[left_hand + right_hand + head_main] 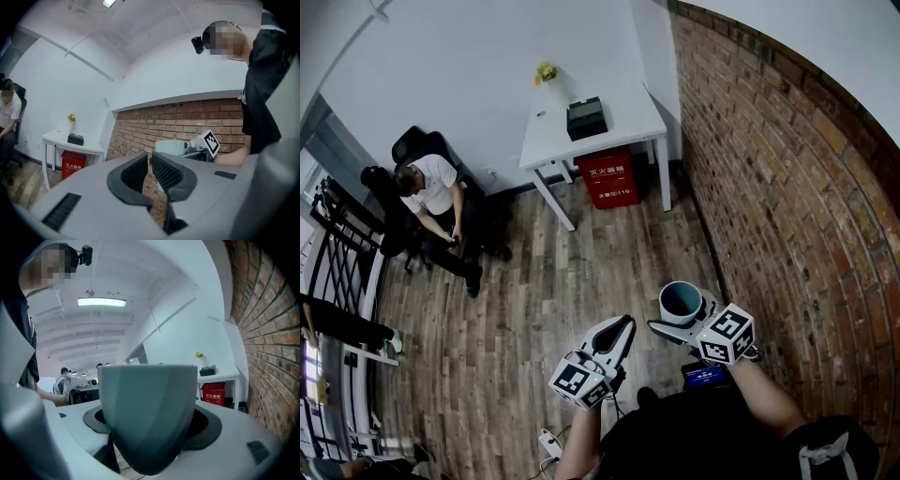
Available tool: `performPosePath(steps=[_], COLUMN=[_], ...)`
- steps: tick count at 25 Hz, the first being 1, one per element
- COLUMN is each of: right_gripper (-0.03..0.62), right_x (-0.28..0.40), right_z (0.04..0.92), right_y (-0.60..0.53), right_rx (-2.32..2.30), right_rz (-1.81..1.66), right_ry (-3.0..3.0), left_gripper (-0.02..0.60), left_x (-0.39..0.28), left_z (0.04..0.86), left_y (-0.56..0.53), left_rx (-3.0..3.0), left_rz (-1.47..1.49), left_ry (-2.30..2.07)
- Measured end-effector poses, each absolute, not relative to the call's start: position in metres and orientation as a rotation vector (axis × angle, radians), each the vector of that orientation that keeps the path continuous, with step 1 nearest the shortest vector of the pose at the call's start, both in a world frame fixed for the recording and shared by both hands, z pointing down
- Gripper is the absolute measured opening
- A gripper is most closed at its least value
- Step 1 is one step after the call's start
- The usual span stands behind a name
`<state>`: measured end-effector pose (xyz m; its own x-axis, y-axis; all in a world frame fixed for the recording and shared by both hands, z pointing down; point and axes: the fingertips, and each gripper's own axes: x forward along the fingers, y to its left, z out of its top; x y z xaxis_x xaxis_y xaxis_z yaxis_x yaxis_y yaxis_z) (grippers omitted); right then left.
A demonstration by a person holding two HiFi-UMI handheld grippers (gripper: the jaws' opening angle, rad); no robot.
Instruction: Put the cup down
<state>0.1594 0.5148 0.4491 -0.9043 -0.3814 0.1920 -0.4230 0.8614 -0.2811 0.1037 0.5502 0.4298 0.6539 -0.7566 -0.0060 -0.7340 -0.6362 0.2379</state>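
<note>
A grey-teal cup (681, 300) sits upright between the jaws of my right gripper (680, 316), which is shut on it and held in the air over the wooden floor near the brick wall. In the right gripper view the cup (147, 413) fills the middle, with the pads pressed on both its sides. My left gripper (619, 332) hangs a little lower and to the left, shut with nothing between its ribbed pads (164, 171). In the left gripper view the cup (169, 147) and the right gripper's marker cube (210, 142) show just beyond the jaws.
A white table (623, 131) stands at the far wall with a black box (586, 118) and yellow flowers (546, 72) on it, and a red box (607, 175) under it. The brick wall (787, 187) runs along the right. A person (431, 202) sits at the left.
</note>
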Motion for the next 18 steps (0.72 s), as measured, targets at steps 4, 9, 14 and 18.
performPosePath(steps=[4,9,14,18], right_gripper=[0.397,0.397,0.397,0.397], right_x=[0.1576,0.1580,0.1593,0.1596], right_z=[0.4485,0.4466,0.4442,0.4448], right_y=[0.5157,0.5153,0.5144,0.5157], right_rx=[0.620,0.619,0.625,0.613], right_rz=[0.474,0.471,0.502,0.508], right_ry=[-2.906,-2.909,-2.927,-2.928], left_gripper=[0.037,0.037,0.037,0.037], left_x=[0.1038,0.1061,0.1062,0.1058], left_z=[0.4302,0.4295,0.4293,0.4293], left_y=[0.5506,0.5509,0.5516,0.5518], left_rx=[2.662,2.663,2.668,2.667], left_rz=[-0.136,-0.129,-0.125,-0.128], left_ry=[-1.209,-1.204,-1.203,-1.209])
